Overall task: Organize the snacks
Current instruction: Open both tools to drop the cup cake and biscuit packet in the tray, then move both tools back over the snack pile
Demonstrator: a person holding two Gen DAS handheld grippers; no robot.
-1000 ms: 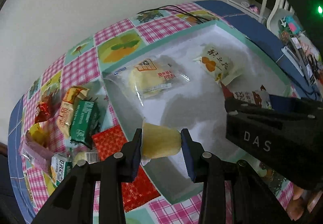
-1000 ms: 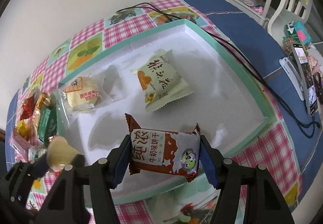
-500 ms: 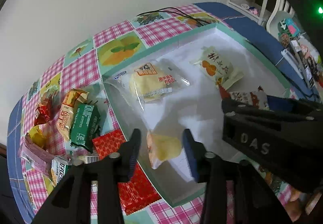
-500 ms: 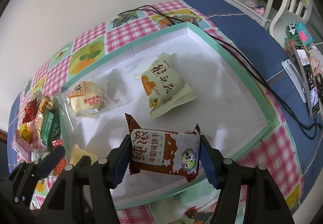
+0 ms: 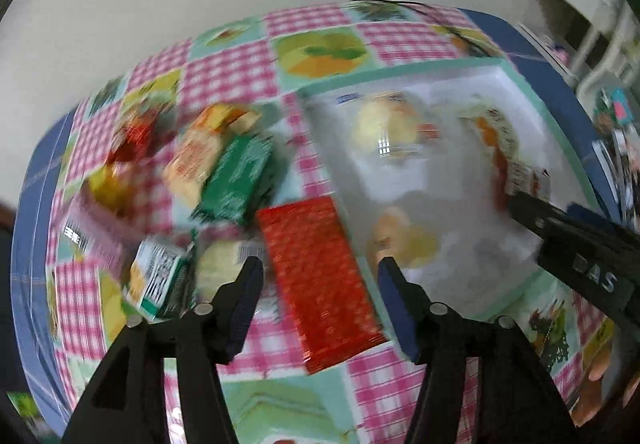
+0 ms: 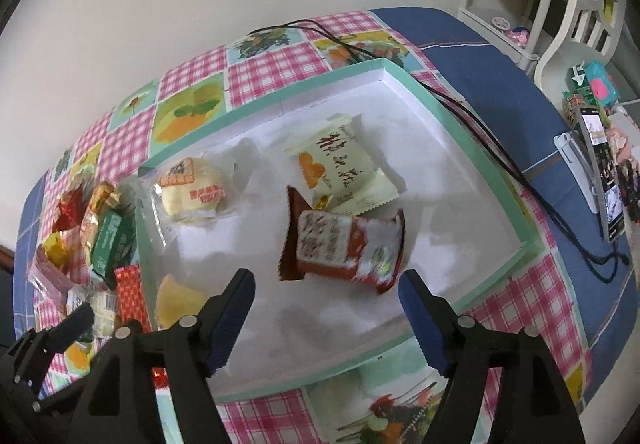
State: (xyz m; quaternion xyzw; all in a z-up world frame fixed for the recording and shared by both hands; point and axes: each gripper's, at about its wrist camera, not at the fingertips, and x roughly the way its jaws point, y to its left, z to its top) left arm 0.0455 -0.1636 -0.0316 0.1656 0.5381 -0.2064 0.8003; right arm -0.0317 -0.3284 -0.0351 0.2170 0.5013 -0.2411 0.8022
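Observation:
My left gripper (image 5: 320,264) hovers over a red foil packet (image 5: 320,276) on the tablecloth just left of the tray; its jaws are opening with nothing between them. The left wrist view is blurred. A yellow wrapped snack (image 5: 404,240) lies in the near left corner of the white tray (image 6: 460,116). My right gripper (image 6: 326,284) is over the tray, jaws opening. A red and white biscuit packet (image 6: 344,244) sits blurred just beyond its fingertips, free of both pads. A cream packet (image 6: 344,168) and a round cake in clear wrap (image 6: 192,192) lie further in.
A pile of several wrapped snacks (image 6: 100,236) lies on the checked tablecloth left of the tray. A black cable (image 6: 480,124) runs along the tray's right side. A phone on a stand (image 6: 600,172) and white furniture stand at the far right.
The left gripper let go of the yellow snack, now in the tray, and swung left over the red packet. The right gripper opened and the biscuit packet dropped away from its pads.

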